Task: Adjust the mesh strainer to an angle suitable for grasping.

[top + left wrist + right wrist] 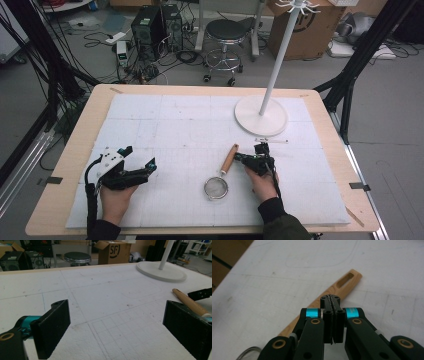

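White foam sheeting [165, 125] covers the wooden table, and behind it the floor holds a stool [226, 35], computer cases and a cardboard box; on the far right of the sheeting stands a white stand [261, 116] with a round base.

A small strainer [222, 172] with a wooden handle lies near the middle, its mesh bowl toward the near edge and its handle pointing far and right. The right gripper [239, 156] rests just beside the handle's right side; in the right gripper view its jaws are pressed together with nothing between them, and the handle [337, 290] passes underneath or behind them, so I judge it is not grasped. The left gripper [137, 157] sits well apart on the left, its jaws spread wide and holding nothing.

My judgement is that the work is at its beginning; the strainer is not yet lifted, and the grasp itself is left to do.

The mesh bowl is cut off in the right gripper view; whether the closed jaws touch the handle I cannot tell.
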{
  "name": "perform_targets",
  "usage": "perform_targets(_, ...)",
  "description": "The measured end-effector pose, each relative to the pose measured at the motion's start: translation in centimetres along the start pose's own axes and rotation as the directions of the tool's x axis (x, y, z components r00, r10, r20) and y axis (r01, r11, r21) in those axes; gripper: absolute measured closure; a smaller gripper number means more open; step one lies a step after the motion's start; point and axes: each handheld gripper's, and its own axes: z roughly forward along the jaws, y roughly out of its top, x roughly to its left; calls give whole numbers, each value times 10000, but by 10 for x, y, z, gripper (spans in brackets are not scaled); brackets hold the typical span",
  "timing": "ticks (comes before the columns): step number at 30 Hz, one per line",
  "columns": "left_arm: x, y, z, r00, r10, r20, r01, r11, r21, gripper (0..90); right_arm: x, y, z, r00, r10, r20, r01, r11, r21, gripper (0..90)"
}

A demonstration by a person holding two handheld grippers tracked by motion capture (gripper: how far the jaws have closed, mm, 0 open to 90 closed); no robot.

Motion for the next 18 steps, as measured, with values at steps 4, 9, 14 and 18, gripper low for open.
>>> perform_targets(4, 0, 0, 0, 10000, 4, 6, -4, 10000, 11, 81, 2, 1, 1, 10000, -54, 35, 54, 10000, -20, 898)
perform_targets(9, -1, 0, 0, 10000, 3, 33, -3, 10000, 11, 82, 4, 2, 3, 9999, -121, -50, 120, 9999, -119, 899)
perform_targets(14, -1, 0, 1, 10000, 28, 50, -28, 10000, 53, 81, 8, 3, 9, 9999, -151, -62, 152, 9998, 85, 898)
perform_targets(18, -1, 0, 1, 10000, 8, 42, -8, 10000, 21, 82, 9, 4, 13, 9996, -100, -251, 103, 9999, 124, 899)
